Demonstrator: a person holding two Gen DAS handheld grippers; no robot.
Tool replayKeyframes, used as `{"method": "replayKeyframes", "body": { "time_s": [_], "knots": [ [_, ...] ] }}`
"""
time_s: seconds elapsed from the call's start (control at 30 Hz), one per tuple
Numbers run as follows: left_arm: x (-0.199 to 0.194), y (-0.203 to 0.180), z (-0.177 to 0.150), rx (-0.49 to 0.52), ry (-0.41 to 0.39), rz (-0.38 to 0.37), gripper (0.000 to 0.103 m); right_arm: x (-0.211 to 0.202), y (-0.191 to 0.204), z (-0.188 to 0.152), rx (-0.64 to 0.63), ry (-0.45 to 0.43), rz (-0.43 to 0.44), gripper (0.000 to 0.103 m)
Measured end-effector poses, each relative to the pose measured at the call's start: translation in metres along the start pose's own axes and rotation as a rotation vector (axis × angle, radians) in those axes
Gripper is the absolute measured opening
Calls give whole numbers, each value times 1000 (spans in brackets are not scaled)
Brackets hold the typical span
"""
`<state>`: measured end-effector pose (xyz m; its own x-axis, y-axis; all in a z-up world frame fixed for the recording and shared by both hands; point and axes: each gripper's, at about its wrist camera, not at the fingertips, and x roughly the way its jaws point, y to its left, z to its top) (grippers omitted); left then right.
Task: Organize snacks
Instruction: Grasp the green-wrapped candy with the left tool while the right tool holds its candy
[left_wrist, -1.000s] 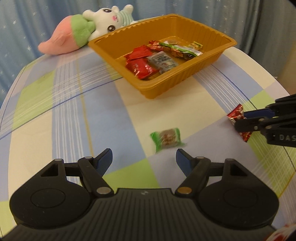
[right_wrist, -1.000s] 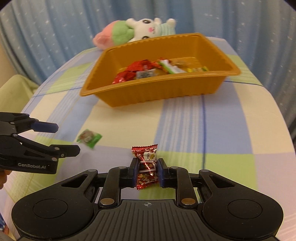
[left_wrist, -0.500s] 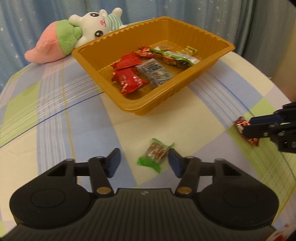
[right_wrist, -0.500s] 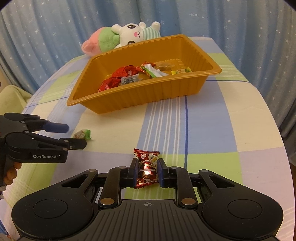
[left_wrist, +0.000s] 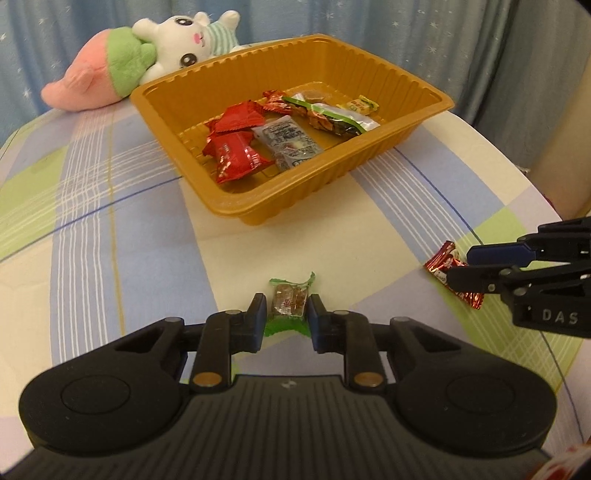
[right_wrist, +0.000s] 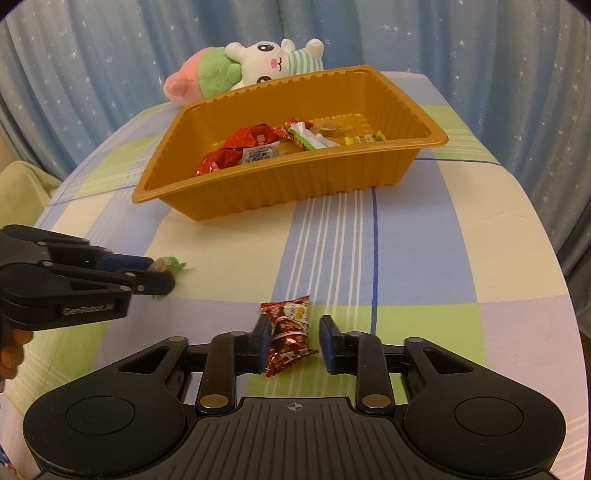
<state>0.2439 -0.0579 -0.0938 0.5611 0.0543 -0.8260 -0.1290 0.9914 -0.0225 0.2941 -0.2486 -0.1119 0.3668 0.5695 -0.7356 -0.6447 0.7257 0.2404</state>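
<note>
My left gripper (left_wrist: 284, 314) is closed on a small green-wrapped snack with a brown centre (left_wrist: 289, 302), which sits on the checked tablecloth (left_wrist: 92, 229) between the blue pads. My right gripper (right_wrist: 294, 341) is parted around a red foil candy packet (right_wrist: 288, 332); the left pad touches it and the right pad stands clear of it, and the packet lies on the cloth. Beyond both stands the ribbed orange plastic tray (left_wrist: 280, 199), holding two red foil packets (left_wrist: 236, 155), a grey-and-clear sachet (left_wrist: 290, 142), a long clear-and-green wrapped bar (left_wrist: 332, 118), a small yellow sweet (left_wrist: 364, 105) and a brown piece near the far wall. A white bunny plush with a pink and green body (left_wrist: 147, 70) lies behind the tray.
</note>
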Motion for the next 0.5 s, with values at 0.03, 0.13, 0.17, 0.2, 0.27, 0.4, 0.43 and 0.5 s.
{"method": "replayKeyframes", "body": {
  "time_s": [0.03, 0.13, 0.17, 0.2, 0.27, 0.4, 0.43, 0.5],
  "knots": [
    [-1, 1, -1, -11, 5, -2, 21, 0, 0, 0, -4, -1, 0, 31],
    [-4, 2, -5, -32, 14, 2, 21, 2, 2, -1, -28, -3, -4, 31],
    [-5, 3, -6, -40, 15, 4, 21, 2, 4, 0, -40, -2, -4, 31],
    [-6, 3, -6, -46, 16, 6, 21, 3, 5, 0, -49, 0, -2, 31],
    [-8, 3, -9, -53, 20, 6, 21, 4, 10, -1, -68, 1, 7, 31],
    [-9, 0, -10, -42, 22, 18, 22, 8, 19, -3, -117, -8, -13, 31],
    [-8, 0, -10, -45, 23, 19, 22, 9, 20, -3, -124, -9, -15, 31],
    [-7, -1, -9, -51, 23, 17, 22, 10, 22, -3, -136, -9, -20, 28]
  ]
}}
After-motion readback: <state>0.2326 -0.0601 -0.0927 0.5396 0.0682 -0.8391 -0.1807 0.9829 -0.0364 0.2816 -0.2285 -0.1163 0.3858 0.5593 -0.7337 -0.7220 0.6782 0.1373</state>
